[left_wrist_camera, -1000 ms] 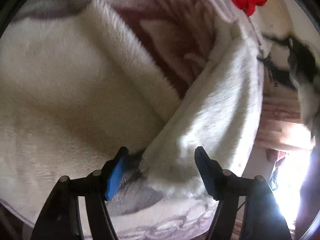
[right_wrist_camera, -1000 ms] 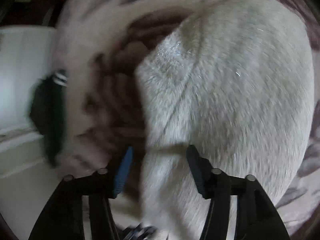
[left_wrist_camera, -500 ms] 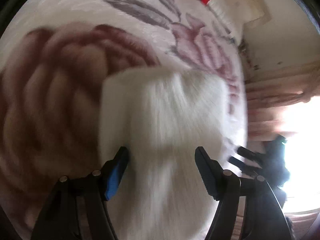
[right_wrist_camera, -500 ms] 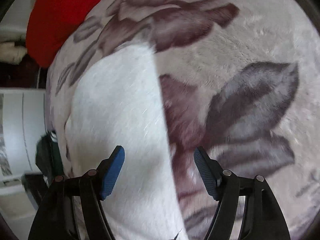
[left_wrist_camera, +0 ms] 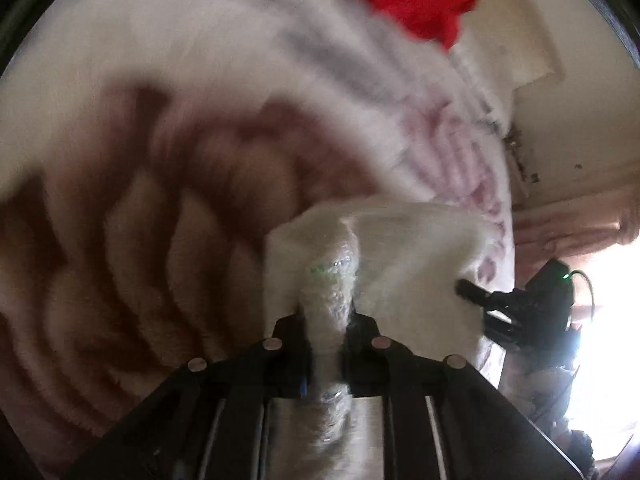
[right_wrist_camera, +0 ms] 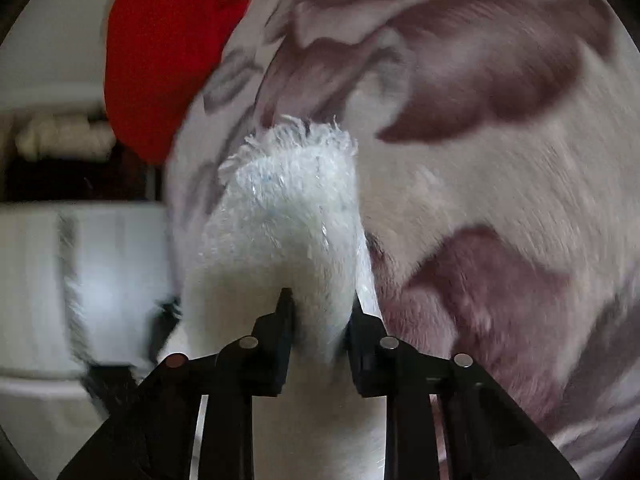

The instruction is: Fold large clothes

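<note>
White fleece garment (right_wrist_camera: 288, 216) between both tongs

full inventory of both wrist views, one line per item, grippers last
white fluffy garment: 1, white, bunched between both grippers, lying on the blanket
floral blanket: 1, pale with maroon and grey flowers, spread under the garment
red cloth: 1, red, at the blanket's far edge
wall: cream, right of the blanket in the left wrist view
left gripper: 1, black, shut on the white fluffy garment
right gripper: 1, black, shut on the white fluffy garment; also seen at the right in the left wrist view
</note>
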Motion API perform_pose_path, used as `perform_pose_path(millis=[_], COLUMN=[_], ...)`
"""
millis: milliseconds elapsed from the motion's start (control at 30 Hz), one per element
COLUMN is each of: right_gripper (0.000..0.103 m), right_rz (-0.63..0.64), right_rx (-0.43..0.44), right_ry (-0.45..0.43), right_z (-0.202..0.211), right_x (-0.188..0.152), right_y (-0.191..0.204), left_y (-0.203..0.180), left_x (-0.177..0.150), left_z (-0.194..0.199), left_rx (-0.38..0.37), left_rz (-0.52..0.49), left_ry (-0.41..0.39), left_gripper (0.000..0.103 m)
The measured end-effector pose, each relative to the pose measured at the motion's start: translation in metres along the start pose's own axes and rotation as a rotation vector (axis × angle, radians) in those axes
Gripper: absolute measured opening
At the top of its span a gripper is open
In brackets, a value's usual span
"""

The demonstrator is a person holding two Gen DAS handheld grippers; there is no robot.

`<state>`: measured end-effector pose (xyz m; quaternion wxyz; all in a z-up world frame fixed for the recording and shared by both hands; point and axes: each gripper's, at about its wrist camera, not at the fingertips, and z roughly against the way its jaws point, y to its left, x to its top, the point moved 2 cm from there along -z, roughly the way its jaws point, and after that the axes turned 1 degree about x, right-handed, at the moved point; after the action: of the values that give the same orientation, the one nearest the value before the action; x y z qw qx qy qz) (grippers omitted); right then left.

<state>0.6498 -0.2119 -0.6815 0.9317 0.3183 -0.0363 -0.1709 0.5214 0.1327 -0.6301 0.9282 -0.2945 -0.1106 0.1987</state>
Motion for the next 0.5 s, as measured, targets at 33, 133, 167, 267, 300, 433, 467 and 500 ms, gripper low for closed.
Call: perform_pose_path(millis=[33, 133, 167, 267, 300, 433, 467, 500], right_gripper=[0.025, 0.037, 0.043, 0.066, 0.069, 0.079, 0.079, 0.079], right_rz=[0.002, -0.043, -0.063, -0.053, -0.038, -0.059, -0.076, -0.092], right_rx=[-0.043, -0.071, -0.047, 0.008, 0.015, 0.028, 0.029, 0.03], right_ry=[0.02, 0.072, 0.094, 0.129, 0.142, 0.238, 0.264, 0.289], right_z=[-0.006, -0.005, 0.004, 0.038, 0.048, 0.076, 0.079, 0.081], right_x=[0.003, 0.008, 0.004, -0.025, -0.038, -0.118, -0.141, -0.167], right_y=[0.0, -0.002, -0.003, -0.008, -0.01, -0.035, -0.042, -0.051], left_y=[0.008, 0.011, 0.009, 0.01, 0.013, 0.022, 0.026, 0.027], left_x=[0.001, -0.001, -0.004, -0.025, -0.036, -0.093, -0.116, -0.133], left_z=[-0.009, 0.009, 0.021, 0.056, 0.07, 0.103, 0.108, 0.107], left_rx=[-0.044, -0.142, -0.18, -0.224, -0.228, -0.181, -0.144, -0.113], left_rz=[0.044, 0.101, 0.097, 0.095, 0.094, 0.092, 0.074, 0.055], left_ry=[0.035, 0.052, 0.045, 0.037, 0.032, 0.049, 0.067, 0.088], left_gripper=[0.02, 0.038, 0.045, 0.065, 0.065, 0.065, 0.065, 0.065])
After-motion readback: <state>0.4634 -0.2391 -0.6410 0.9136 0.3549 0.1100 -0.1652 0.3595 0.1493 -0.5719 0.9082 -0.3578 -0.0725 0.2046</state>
